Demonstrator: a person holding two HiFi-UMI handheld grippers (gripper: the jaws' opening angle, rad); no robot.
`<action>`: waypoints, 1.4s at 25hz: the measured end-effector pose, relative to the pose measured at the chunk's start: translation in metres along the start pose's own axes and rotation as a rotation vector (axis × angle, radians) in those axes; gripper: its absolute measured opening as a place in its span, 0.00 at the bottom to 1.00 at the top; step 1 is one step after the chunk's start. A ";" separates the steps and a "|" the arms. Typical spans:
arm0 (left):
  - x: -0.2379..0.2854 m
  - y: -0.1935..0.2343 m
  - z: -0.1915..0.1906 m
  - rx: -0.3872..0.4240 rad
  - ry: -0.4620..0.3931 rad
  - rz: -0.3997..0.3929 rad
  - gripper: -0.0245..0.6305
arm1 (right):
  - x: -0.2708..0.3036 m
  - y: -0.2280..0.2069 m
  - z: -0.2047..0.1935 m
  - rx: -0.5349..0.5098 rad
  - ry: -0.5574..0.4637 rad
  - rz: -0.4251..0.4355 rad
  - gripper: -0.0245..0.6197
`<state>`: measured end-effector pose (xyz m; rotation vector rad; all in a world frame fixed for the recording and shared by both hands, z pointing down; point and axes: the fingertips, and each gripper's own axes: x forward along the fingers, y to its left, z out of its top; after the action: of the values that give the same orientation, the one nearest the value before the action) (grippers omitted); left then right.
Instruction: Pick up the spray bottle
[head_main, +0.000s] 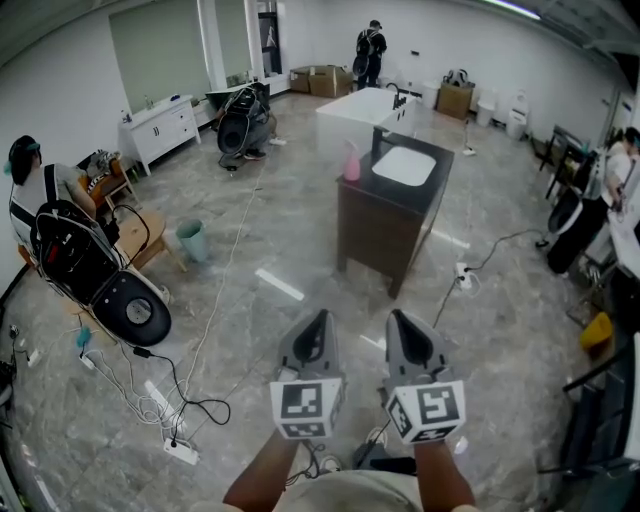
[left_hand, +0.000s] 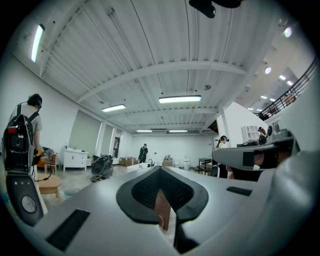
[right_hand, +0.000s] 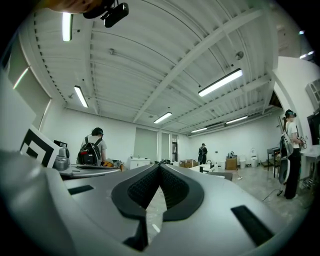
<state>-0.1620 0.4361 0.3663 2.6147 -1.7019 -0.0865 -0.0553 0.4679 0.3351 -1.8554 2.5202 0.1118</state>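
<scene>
Pink and small, the spray bottle stood in the head view at the left corner of a dark brown cabinet, on its top. It was just beside a white sink set into that top. A black tap stood at the sink's far edge. I could see nothing lying in the sink. A green bucket sat on the grey floor, well apart from the cabinet, and I could not tell what was in it. Brown boxes sat by the far wall, too far off to see inside.

Low in that view, the left gripper and the right gripper were side by side. Both pointed toward the cabinet and were well apart from the bottle.

From the left gripper view, the two jaws came together at their tips. Nothing was held between them. A thin gap lower down showed only something brown behind it.

From the right gripper view, the jaws were pressed together at the tips too. They held nothing and touched nothing. Only floor showed through the small gap below the tips. The bottle was hidden behind the jaws in both gripper views.
</scene>
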 end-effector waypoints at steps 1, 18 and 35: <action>0.003 -0.001 -0.001 -0.001 0.004 -0.002 0.04 | 0.001 -0.003 0.000 0.016 -0.003 0.002 0.05; 0.116 -0.037 0.008 0.065 -0.013 0.067 0.04 | 0.071 -0.120 -0.010 -0.018 0.004 -0.027 0.05; 0.226 -0.095 0.002 0.085 0.013 0.086 0.04 | 0.122 -0.221 -0.020 0.013 0.008 0.025 0.05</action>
<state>0.0158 0.2684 0.3521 2.5889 -1.8505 0.0041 0.1198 0.2855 0.3378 -1.8237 2.5436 0.0885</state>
